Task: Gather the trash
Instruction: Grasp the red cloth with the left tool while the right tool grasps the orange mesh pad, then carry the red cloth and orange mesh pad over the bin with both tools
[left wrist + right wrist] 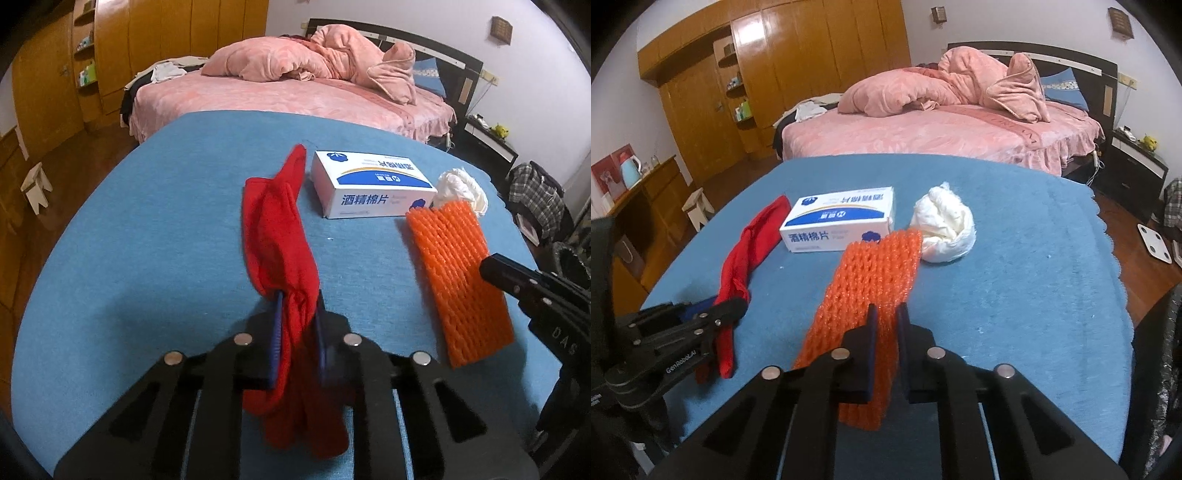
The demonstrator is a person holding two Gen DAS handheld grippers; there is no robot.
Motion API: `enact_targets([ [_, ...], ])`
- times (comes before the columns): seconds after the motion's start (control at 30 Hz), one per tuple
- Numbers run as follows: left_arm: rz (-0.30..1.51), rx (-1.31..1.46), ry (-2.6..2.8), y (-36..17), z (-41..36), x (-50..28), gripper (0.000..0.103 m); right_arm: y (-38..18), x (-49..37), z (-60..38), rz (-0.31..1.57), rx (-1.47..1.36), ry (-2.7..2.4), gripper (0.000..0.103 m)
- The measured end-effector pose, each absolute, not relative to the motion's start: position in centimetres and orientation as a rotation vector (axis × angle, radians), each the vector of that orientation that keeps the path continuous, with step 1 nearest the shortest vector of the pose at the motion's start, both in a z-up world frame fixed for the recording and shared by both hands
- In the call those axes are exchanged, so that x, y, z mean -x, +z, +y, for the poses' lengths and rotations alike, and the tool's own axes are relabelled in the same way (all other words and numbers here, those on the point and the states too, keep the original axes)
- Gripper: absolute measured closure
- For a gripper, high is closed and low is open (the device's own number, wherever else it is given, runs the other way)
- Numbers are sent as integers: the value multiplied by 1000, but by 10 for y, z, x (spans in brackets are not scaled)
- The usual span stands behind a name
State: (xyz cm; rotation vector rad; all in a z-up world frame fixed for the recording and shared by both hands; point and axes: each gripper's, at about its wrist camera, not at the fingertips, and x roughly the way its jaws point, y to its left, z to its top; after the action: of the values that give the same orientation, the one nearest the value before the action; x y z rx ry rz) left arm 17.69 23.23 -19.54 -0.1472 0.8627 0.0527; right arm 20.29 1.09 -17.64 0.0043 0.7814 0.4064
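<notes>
Blue tablecloth (pixel 147 229), left claw (pixel 299 306) pinching red cloth (pixel 280 236), right claw (pixel 886 314) clamping orange mesh (pixel 875 273)

Pink bed (pixel 942 133), wooden wardrobe (pixel 798 62)

Matt blue tablecloth (pixel 1015 295), soft red cloth (pixel 277 236), orange foam net (pixel 871 288), glossy cardboard box (pixel 838 225), crumpled white paper (pixel 945 232).

Dim indoor light, fisheye-bent edges, soft focus
</notes>
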Motion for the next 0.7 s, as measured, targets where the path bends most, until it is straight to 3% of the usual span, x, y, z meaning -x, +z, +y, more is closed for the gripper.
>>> enact_targets([
  [0.7,648,147,67,-127,204,-141,91,-129,-181,-14,680,-21,423,93],
])
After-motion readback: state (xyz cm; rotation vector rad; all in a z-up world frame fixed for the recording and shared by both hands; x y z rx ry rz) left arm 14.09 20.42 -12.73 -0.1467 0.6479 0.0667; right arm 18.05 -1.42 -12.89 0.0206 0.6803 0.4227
